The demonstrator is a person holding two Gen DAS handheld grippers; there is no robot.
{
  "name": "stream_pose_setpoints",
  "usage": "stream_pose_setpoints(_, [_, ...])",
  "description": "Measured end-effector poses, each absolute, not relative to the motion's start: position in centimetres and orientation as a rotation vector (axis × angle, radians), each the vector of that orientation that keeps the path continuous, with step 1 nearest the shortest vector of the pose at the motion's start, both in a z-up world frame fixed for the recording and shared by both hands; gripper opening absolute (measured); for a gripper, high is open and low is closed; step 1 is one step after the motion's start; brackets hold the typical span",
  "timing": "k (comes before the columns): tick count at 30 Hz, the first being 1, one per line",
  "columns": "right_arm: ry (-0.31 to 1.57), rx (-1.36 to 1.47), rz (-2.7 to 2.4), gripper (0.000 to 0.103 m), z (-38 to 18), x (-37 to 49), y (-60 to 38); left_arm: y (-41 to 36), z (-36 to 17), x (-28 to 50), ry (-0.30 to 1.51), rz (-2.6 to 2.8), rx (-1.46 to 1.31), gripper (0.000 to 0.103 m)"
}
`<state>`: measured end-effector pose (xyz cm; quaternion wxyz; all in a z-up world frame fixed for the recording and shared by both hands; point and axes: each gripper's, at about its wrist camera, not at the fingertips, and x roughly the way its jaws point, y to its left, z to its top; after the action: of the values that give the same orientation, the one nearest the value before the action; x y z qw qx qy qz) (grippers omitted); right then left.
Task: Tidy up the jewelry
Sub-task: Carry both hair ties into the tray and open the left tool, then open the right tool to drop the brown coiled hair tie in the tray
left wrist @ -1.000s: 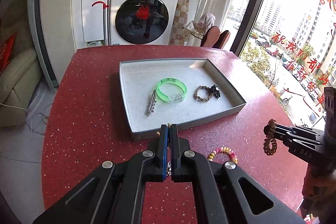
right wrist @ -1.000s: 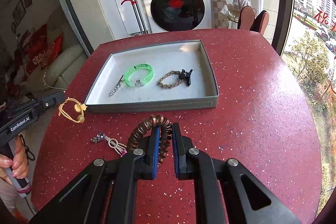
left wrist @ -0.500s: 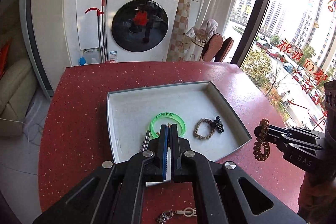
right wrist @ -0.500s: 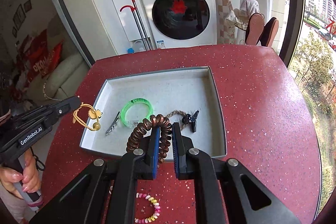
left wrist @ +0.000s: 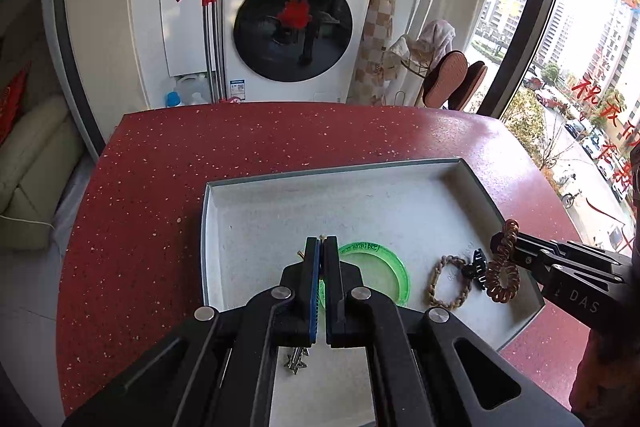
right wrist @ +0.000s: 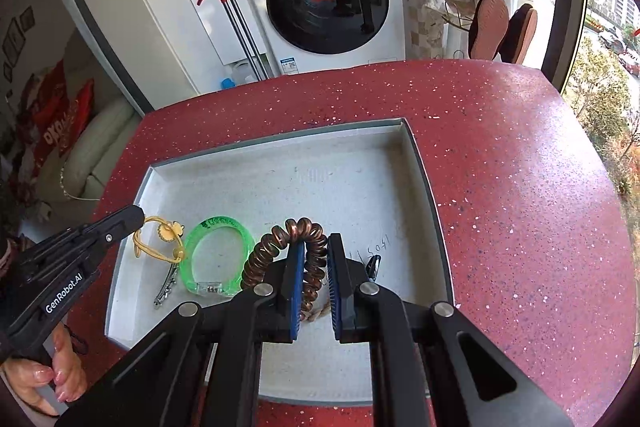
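both hand-held grippers moved from bench edge to over tray [right wrist: 424, 163] | left hand-held gripper [right wrist: 138, 217] clamped on yellow hair tie [right wrist: 160, 239] | right hand-held gripper [right wrist: 314, 267] pinching brown coil tie [right wrist: 280, 243] | drop-off looks next

The far half of the tray [right wrist: 424, 163] floor lies bare, open to reach from above. The near half is crowded: a green bangle [right wrist: 216, 255], a metal clip [right wrist: 164, 291] just left of it, and a braided band [left wrist: 448, 281] with a black clip [left wrist: 476, 265] to its right. The red table [right wrist: 520, 187] right of the tray is bare.
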<state>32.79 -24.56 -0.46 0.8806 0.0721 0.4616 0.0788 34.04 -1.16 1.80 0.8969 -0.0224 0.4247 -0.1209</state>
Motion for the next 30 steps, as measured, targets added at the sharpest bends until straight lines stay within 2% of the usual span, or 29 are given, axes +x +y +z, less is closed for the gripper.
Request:
stream_pose_setpoints(18, [1.010,0.070,0.137,0.016,-4.0,34.4,-23.8,-2.9,-1.9,34.9,0.891,-0.149,0.110,0.020])
stream_pose_setpoints(19, [1.012,0.068,0.138,0.024,-4.0,34.3,-23.7,-3.1,-2.0,34.9,0.891,-0.146,0.120,0.020])
stream_pose_setpoints(20, [1.010,0.067,0.135,0.039,-4.0,34.3,-23.6,-3.2,-2.1,34.9,0.891,-0.144,0.130,0.020])
stream_pose_setpoints(22, [0.997,0.068,0.129,0.059,-3.8,34.1,-23.6,-3.4,-2.2,34.7,0.890,-0.137,0.146,0.020])
stream_pose_setpoints(27, [0.966,0.102,0.145,0.060,-2.6,33.7,-24.1,-3.7,-2.2,34.4,0.893,-0.136,0.152,0.020])
stream_pose_setpoints(30, [0.942,0.139,0.159,0.067,-1.6,32.9,-24.6,-3.7,-2.0,34.2,0.889,-0.134,0.151,0.020])
